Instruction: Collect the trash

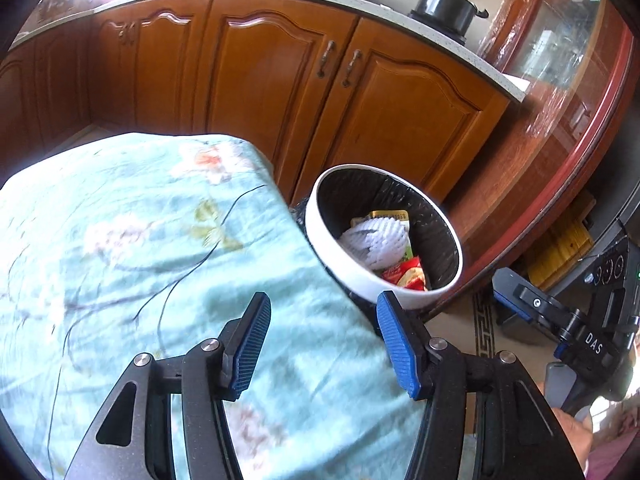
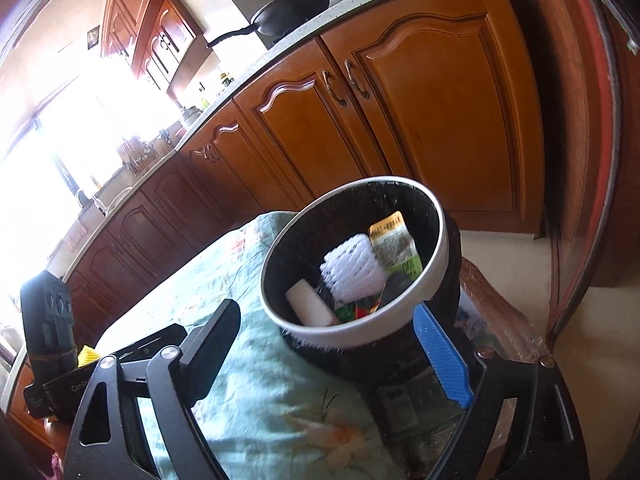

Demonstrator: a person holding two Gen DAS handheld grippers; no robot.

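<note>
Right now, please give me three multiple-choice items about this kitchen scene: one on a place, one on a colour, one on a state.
1. Where does the round white-rimmed trash bin with the black liner stand?
A. on the counter
B. beside the table with the light green floral cloth
C. inside a cupboard

2. What colour is the foam fruit net in the bin?
A. white
B. blue
C. brown

3. What is the state of the left tool and the right tool?
A. both closed on trash
B. one holds a wrapper
C. both open and empty

Answers: 1 B, the bin's rim sits at the cloth's edge. 2 A, the net looks white in both views. 3 C, nothing lies between either pair of blue pads.
</note>
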